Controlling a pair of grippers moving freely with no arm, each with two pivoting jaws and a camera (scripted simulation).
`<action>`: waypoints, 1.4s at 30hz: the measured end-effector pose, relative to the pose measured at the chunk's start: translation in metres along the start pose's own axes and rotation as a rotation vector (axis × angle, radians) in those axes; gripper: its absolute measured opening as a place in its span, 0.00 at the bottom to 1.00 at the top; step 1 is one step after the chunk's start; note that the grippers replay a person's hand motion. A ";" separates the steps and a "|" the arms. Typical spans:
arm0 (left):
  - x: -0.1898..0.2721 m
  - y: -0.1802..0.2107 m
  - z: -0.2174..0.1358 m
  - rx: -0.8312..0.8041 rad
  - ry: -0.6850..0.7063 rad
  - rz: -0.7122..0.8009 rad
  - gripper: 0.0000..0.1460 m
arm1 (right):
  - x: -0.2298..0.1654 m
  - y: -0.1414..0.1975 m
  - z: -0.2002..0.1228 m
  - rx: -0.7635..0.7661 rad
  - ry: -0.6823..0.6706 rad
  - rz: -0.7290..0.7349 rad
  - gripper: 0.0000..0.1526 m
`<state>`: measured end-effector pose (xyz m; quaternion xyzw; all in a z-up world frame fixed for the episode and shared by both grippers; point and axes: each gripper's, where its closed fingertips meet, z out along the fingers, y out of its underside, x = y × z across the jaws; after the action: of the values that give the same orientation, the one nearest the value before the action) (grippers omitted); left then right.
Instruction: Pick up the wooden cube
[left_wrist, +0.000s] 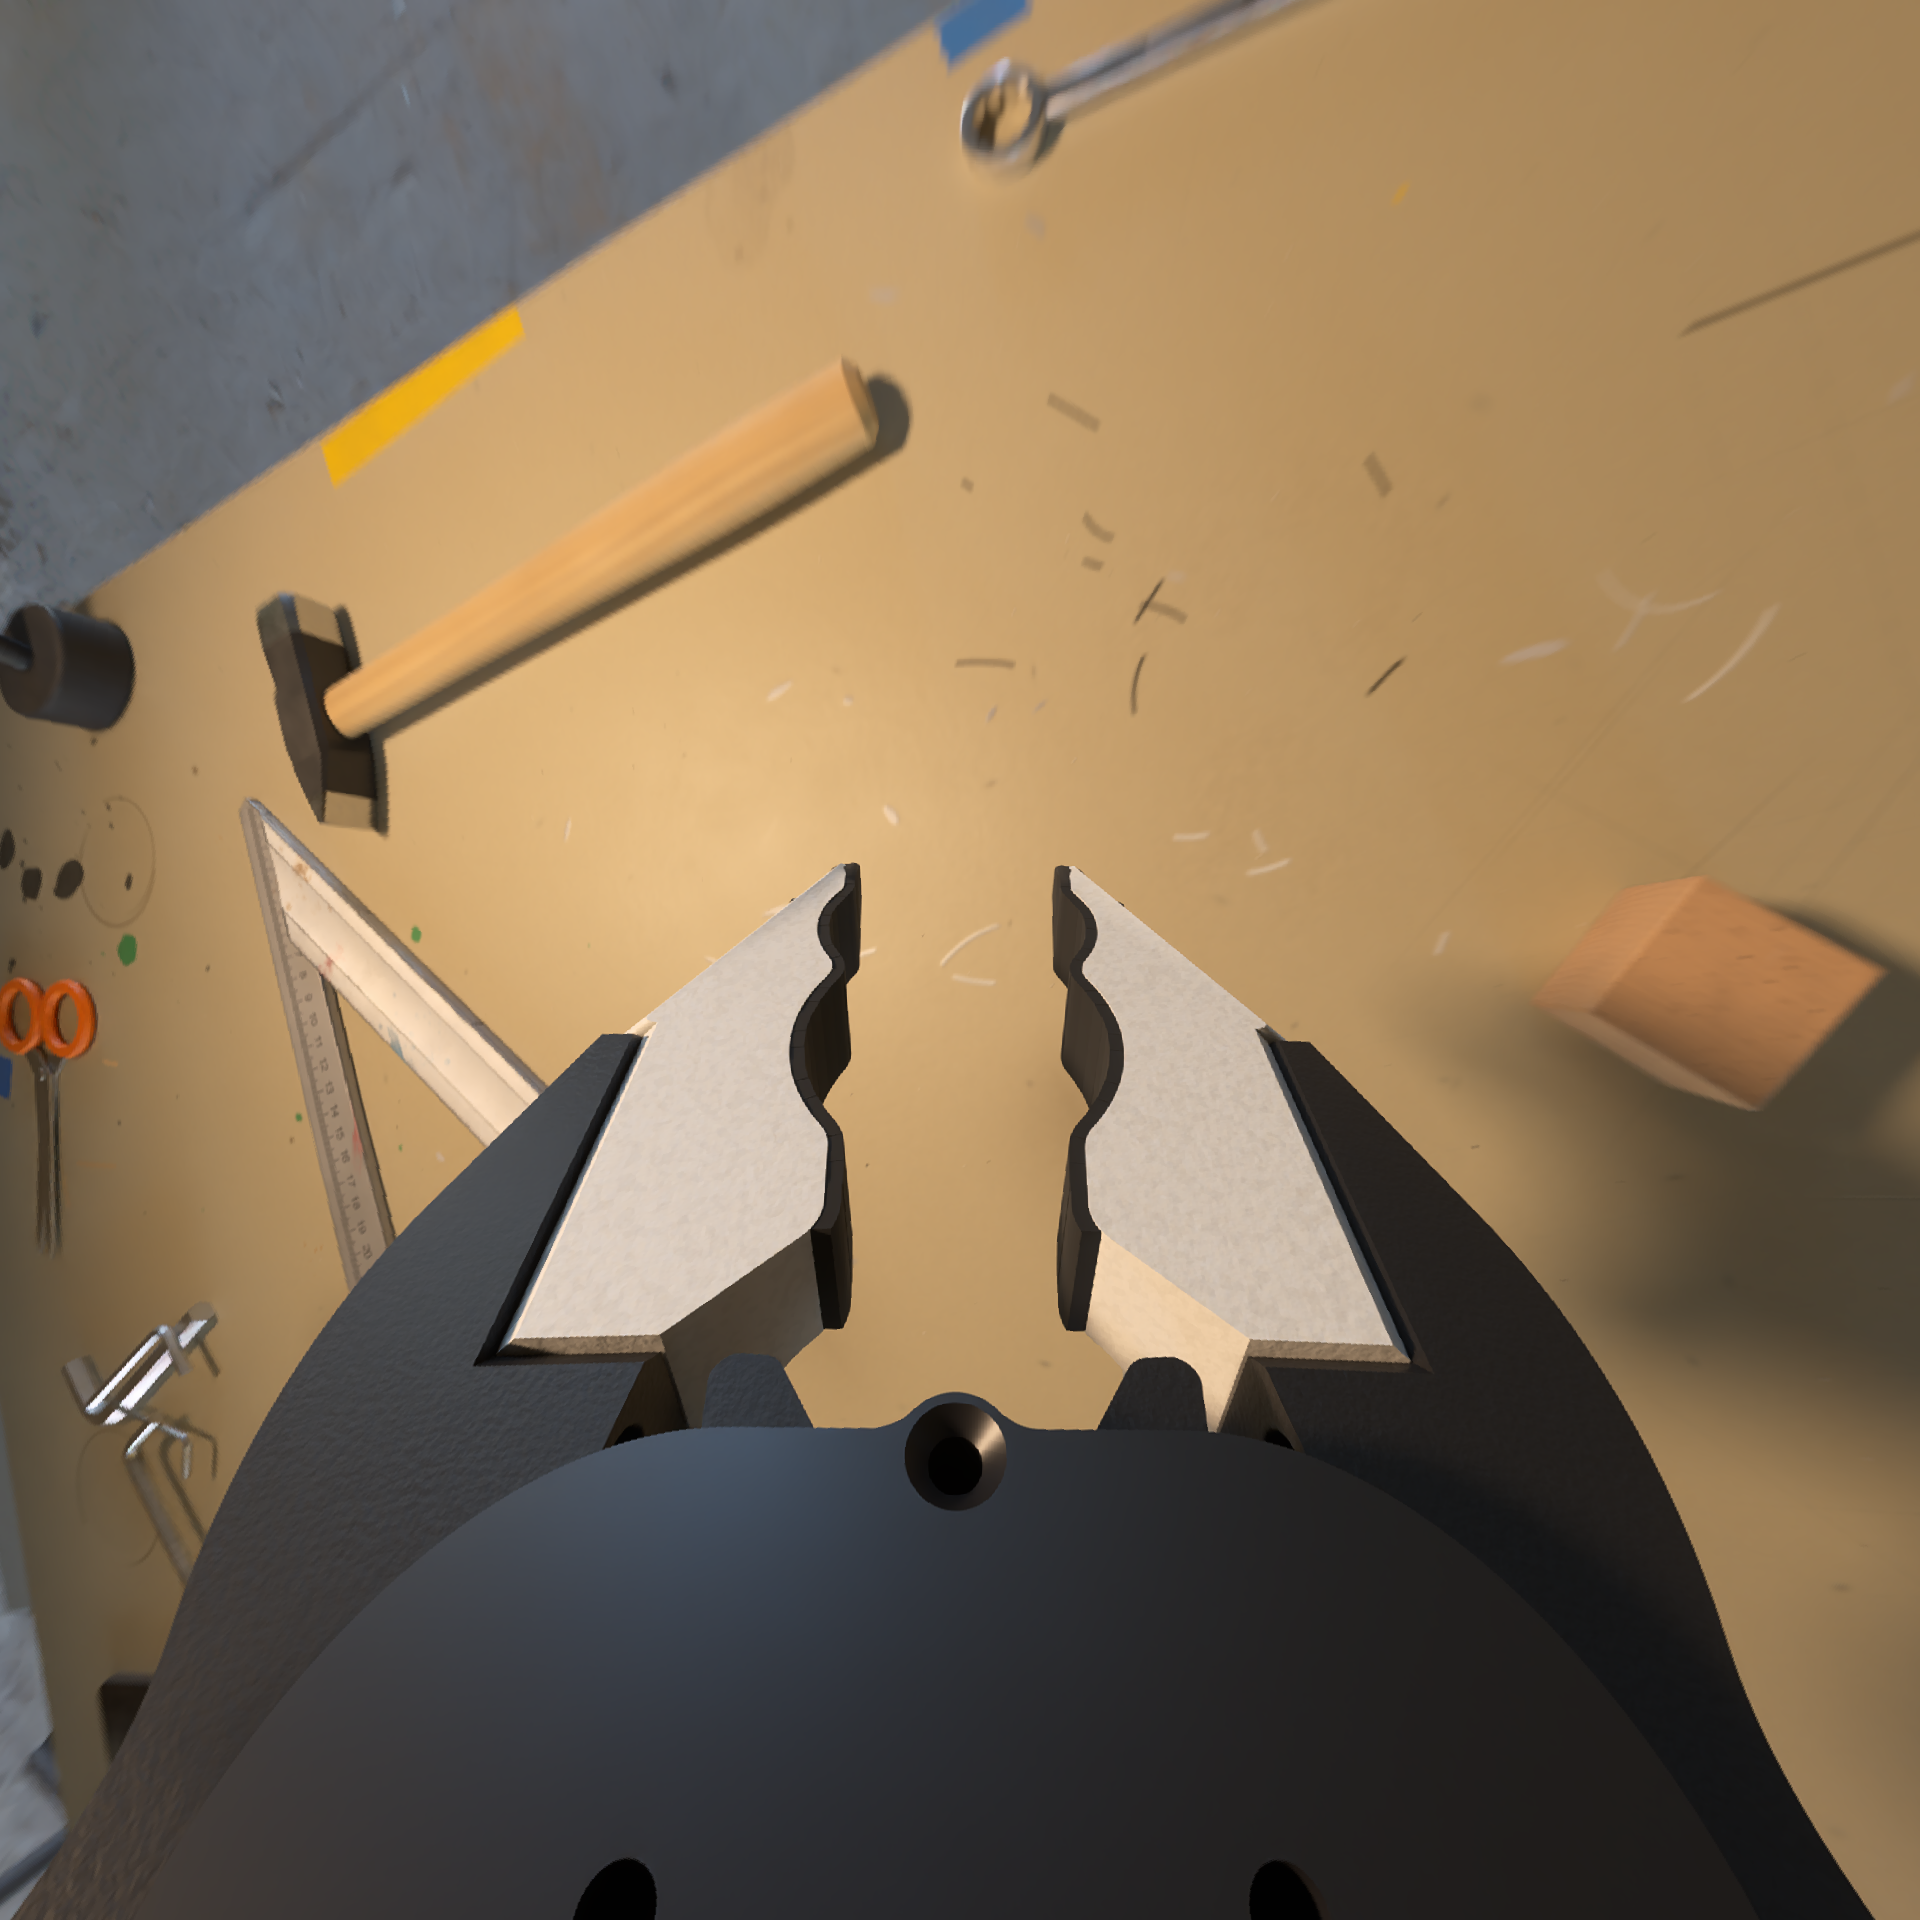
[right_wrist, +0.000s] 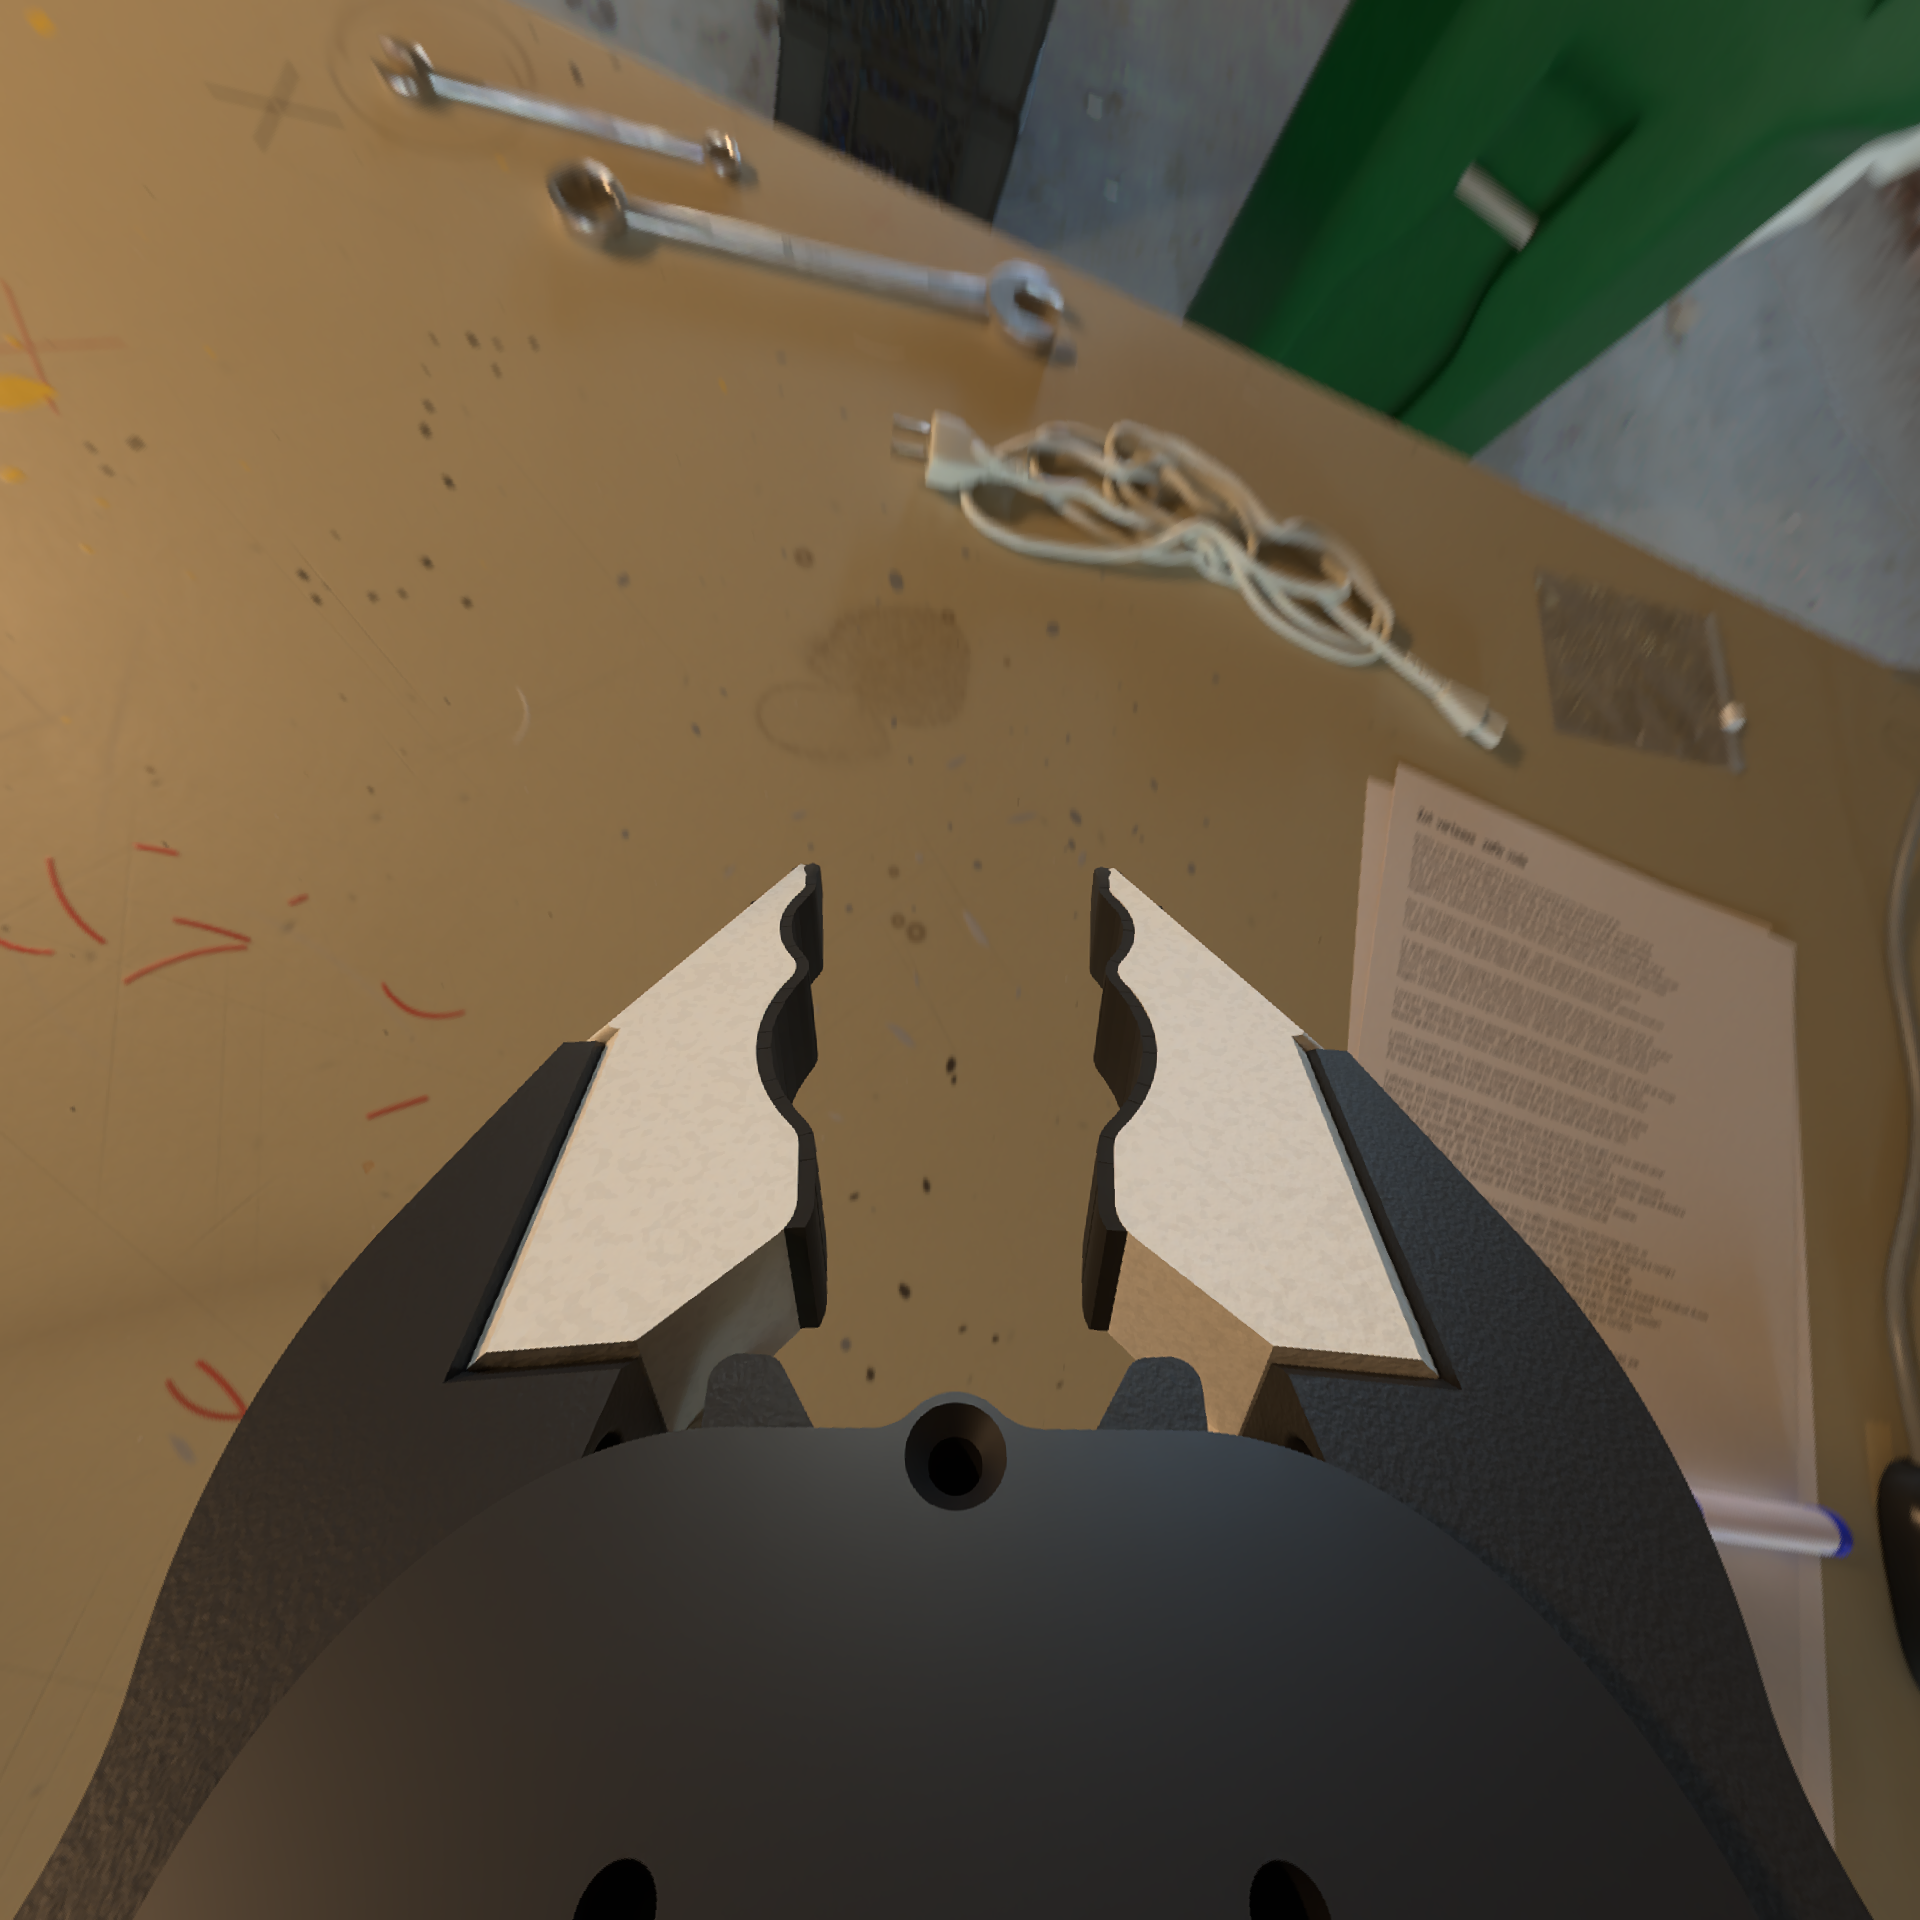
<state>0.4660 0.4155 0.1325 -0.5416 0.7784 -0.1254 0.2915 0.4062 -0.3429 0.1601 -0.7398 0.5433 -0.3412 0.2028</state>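
Heads up: your left gripper (left_wrist: 956, 883) is spread wide and empty, and the wooden cube (left_wrist: 1704, 987) sits off to its right, so closing now grabs nothing. Right gripper (right_wrist: 956, 883) is spread too, with no cube in its view.

Plenty of bare benchtop (left_wrist: 1247, 312) is being left open ahead of the left gripper (left_wrist: 956, 883), whose jaws are parted with nothing between them. The wooden cube (left_wrist: 1704, 987) is sitting clear off to the right, the hammer (left_wrist: 561, 582) and square ruler (left_wrist: 353, 1039) crowding the left. Ahead of the right gripper (right_wrist: 956, 883), room is being pinched by the cable (right_wrist: 1195, 540) and paper sheets (right_wrist: 1538, 1091).
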 end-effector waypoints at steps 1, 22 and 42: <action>0.003 -0.005 -0.008 0.035 0.004 -0.008 0.26 | -0.002 -0.006 -0.004 0.038 0.004 -0.011 0.34; 0.172 0.021 -0.018 -0.271 0.646 0.380 0.39 | -0.061 -0.032 0.001 0.154 -0.092 -0.322 0.34; 0.176 0.049 0.023 -0.481 0.521 0.464 0.47 | -0.062 -0.022 0.010 0.108 -0.120 -0.340 0.35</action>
<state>0.3993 0.2759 0.0327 -0.3548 0.9345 -0.0039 -0.0294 0.4174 -0.2780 0.1504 -0.8279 0.3785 -0.3544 0.2136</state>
